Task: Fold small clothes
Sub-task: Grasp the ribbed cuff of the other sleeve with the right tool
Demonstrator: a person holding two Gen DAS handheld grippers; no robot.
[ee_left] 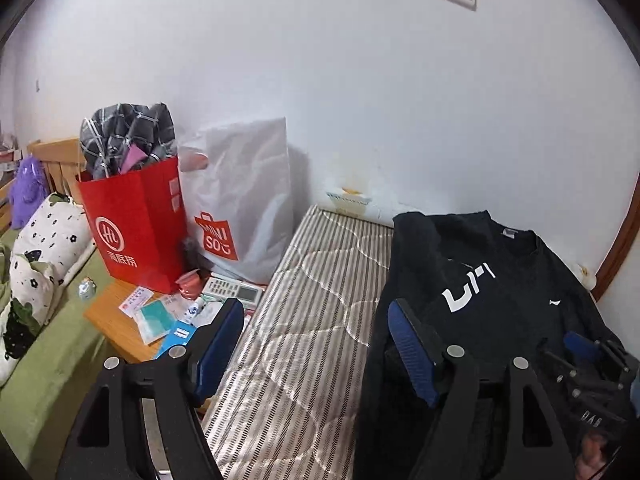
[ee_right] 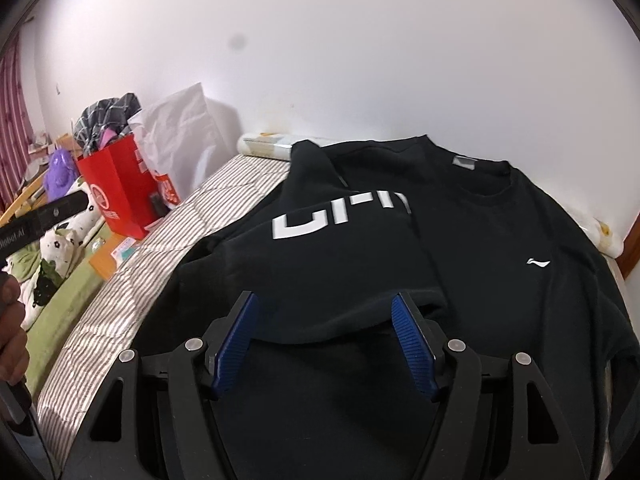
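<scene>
A black sweatshirt (ee_right: 480, 240) with white lettering and a small white logo lies on the striped bedcover (ee_right: 132, 280). Its left side is folded over the chest, so the lettering is cut off. My right gripper (ee_right: 322, 308) is open and empty just above the folded flap's lower edge. My left gripper (ee_left: 316, 316) is open and empty over the sweatshirt's left edge (ee_left: 384, 320) and the striped cover (ee_left: 304, 340). The right gripper (ee_left: 588, 348) shows at the right edge of the left wrist view. The left gripper's body (ee_right: 44, 216) shows at the left of the right wrist view.
A red paper bag (ee_left: 132, 232) full of checked cloth and a white Miniso bag (ee_left: 240, 208) stand against the wall at the left. A small wooden table (ee_left: 116, 320) with cards and a remote sits beside the bed. A spotted pillow (ee_left: 40, 264) lies on green bedding.
</scene>
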